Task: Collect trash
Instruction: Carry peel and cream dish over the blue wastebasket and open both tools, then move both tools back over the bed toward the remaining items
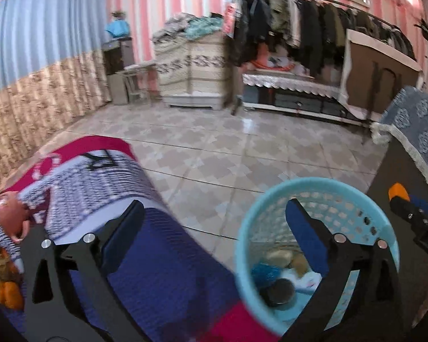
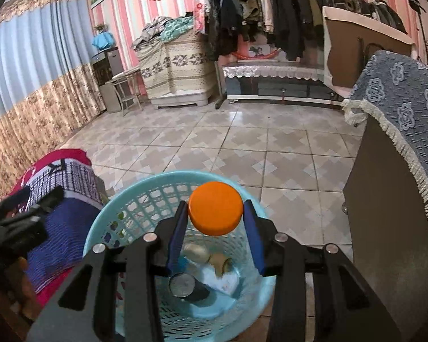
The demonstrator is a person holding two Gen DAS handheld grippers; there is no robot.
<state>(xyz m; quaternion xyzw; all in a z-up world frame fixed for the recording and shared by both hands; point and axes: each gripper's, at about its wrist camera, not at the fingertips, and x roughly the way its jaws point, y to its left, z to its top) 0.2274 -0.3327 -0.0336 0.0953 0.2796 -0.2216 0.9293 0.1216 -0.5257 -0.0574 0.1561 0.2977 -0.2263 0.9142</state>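
Observation:
A light blue plastic basket (image 2: 119, 213) stands on the tiled floor and holds several pieces of trash, among them a dark can (image 2: 182, 285) and white paper. My right gripper (image 2: 215, 216) is shut on an orange round lid (image 2: 215, 212) and holds it above the basket's opening. In the left wrist view the basket (image 1: 251, 228) is at the lower right, and my left gripper (image 1: 214, 222) is open and empty, its right finger over the basket and its left finger over a patterned cloth. The right gripper with the orange lid (image 1: 398, 191) shows at the right edge.
A table under a red, white and blue cloth (image 1: 100, 188) stands left of the basket, with a pink toy (image 1: 8, 213) and orange items (image 1: 8, 293) on it. A brown cabinet with a blue fringed cover (image 2: 399, 142) stands to the right. Tiled floor lies beyond.

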